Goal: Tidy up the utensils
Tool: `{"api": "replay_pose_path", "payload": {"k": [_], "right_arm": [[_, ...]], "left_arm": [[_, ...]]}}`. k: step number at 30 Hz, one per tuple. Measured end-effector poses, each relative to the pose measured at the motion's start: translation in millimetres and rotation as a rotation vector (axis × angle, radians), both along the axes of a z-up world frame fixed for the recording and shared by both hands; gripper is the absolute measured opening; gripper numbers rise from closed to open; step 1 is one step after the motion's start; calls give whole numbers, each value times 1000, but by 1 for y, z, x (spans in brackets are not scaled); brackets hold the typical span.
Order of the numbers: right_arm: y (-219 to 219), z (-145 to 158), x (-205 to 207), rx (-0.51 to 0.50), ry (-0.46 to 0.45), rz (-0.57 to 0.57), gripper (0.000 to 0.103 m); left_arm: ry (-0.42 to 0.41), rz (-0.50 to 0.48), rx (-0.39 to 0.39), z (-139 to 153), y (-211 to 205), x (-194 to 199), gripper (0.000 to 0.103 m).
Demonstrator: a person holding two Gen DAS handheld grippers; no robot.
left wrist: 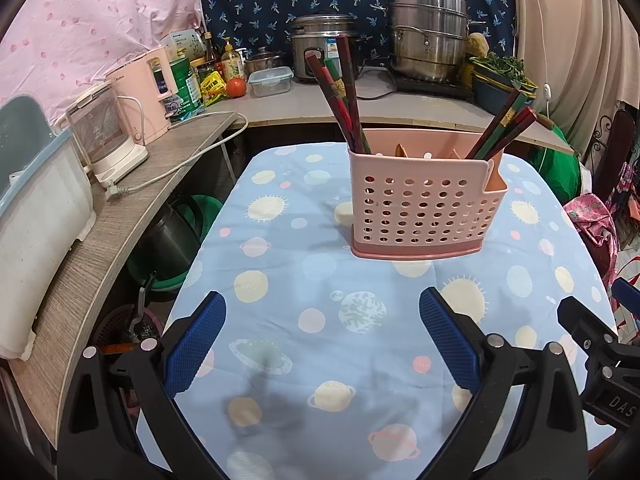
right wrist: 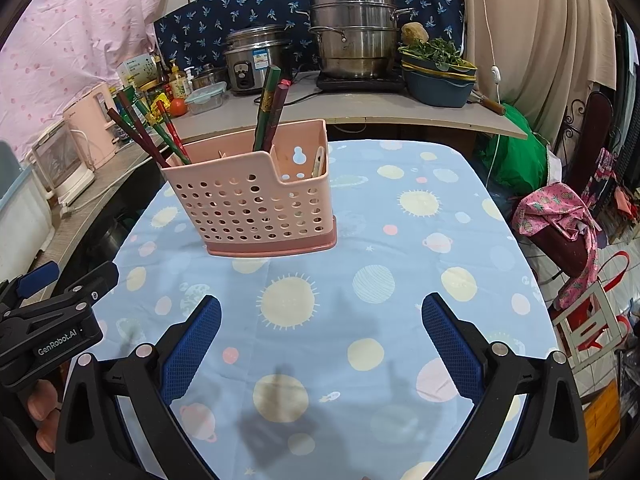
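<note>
Cluttered kitchen counter behind, with a steel steamer pot (right wrist: 352, 32) and rice cooker (right wrist: 256, 60). Table under a blue planet-print cloth (left wrist: 320, 352). Pink perforated utensil holder (left wrist: 424, 204) stands upright toward the table's far edge. Red-and-green chopsticks (left wrist: 340, 96) lean in its left end, another bunch (left wrist: 504, 124) in its right. Left gripper (left wrist: 322, 334) and right gripper (right wrist: 320, 338) both spread wide, empty, over the near edge, well apart from the holder.

Our two handheld grippers, black frames with blue pads.
We see silver round screws on each black arm of the left gripper (left wrist: 322, 332) and right gripper (right wrist: 321, 334); white "GenRobot.AI" lettering marks one body.
</note>
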State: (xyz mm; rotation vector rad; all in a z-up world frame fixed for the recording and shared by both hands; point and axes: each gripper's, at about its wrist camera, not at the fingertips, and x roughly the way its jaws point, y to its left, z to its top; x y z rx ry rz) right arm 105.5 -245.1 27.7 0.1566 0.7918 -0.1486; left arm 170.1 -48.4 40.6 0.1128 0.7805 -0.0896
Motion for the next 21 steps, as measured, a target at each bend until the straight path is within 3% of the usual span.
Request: {"api": "replay_pose_path", "payload": {"k": [21], "right_arm": [[-4, -3, 1, -15, -1, -16, 97]], "left_arm": [[-6, -16, 4, 0, -7, 3, 93]]}}
